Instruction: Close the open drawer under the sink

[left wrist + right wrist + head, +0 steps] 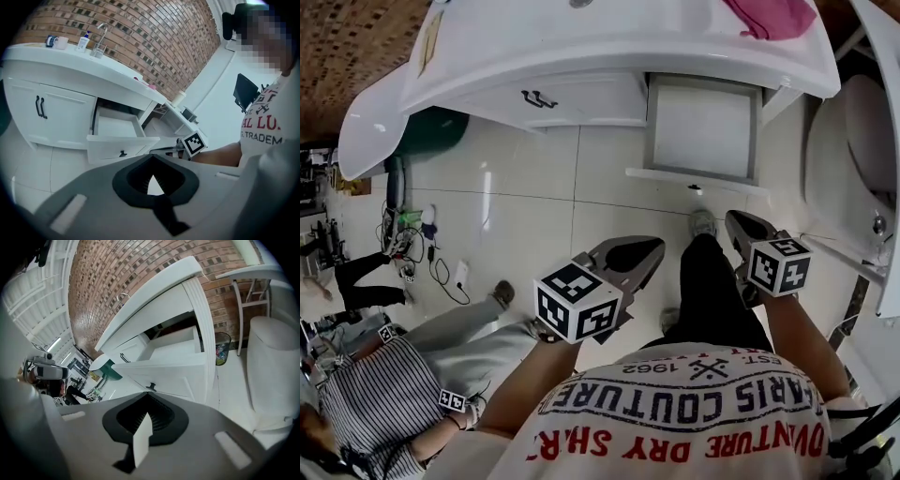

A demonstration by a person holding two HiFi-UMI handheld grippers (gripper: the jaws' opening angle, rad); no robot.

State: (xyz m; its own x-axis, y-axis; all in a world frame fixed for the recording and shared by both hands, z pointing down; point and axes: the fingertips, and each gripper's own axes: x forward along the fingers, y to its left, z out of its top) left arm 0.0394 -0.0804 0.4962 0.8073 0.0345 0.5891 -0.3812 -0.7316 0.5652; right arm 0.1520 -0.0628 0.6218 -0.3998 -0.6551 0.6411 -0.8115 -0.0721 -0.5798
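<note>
Drawer (703, 127) under the sink (581, 47) is hanging wide open, pretty much straight ahead of the right gripper (737, 223) and ahead and off to the right of the left gripper (654, 247). Neither one is touching it. Both have their jaws pressed together with nothing in them, which makes sense to me: you don't grab the little knob (151, 386) to close a drawer, you just want a blunt nose to shove the front panel. The right one's nearer, so I'd bet on that.
</note>
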